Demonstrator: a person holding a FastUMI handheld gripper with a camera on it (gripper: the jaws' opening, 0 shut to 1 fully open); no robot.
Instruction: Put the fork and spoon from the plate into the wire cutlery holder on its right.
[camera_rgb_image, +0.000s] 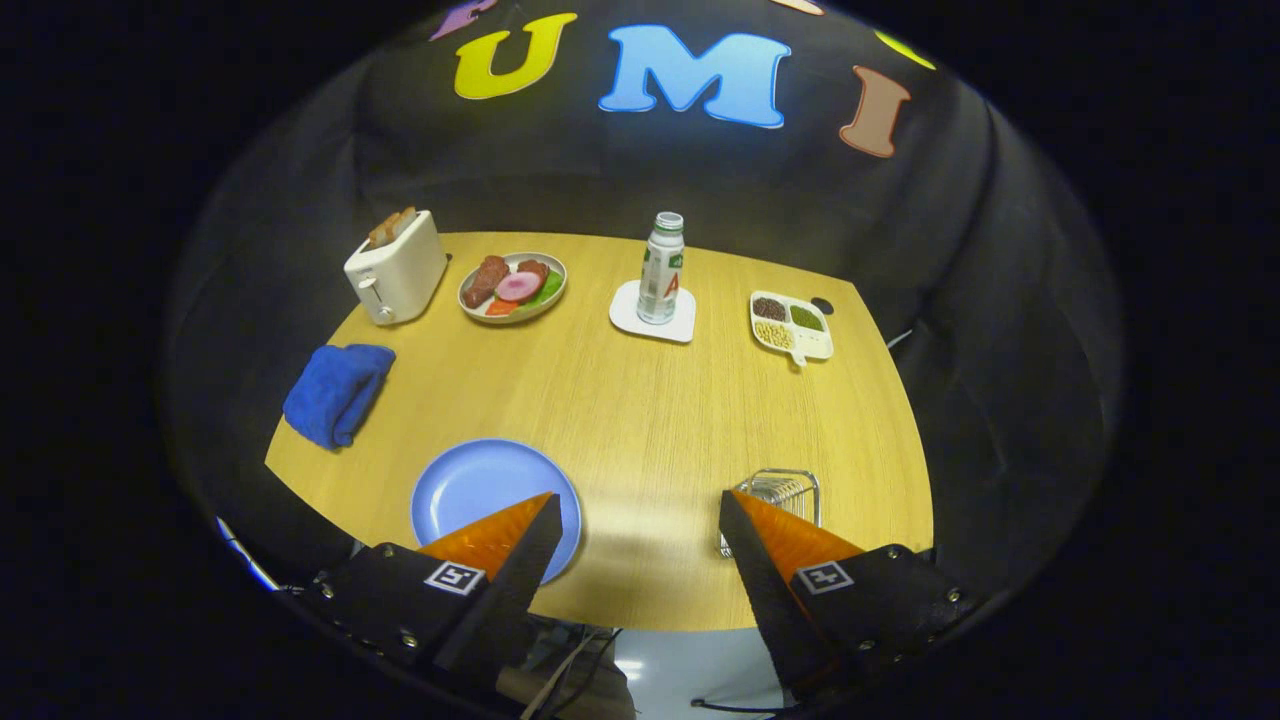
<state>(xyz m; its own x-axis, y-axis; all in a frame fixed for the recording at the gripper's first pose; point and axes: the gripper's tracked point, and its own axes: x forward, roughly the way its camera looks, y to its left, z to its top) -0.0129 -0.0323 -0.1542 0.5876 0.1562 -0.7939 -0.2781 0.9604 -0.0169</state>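
Fingers (530, 530) spread wide, gripping nothing, raised over near table (650, 420) edge; left tip over blue plate (470, 490), right tip over wire cutlery holder (785, 490). No fork or spoon visible on plate's bare part, likely already inside holder, though cannot tell

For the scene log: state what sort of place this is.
Likely a staged dining table in a recording booth: a toaster, a plate of food and a blue plate on wood; the open gripper holds nothing.
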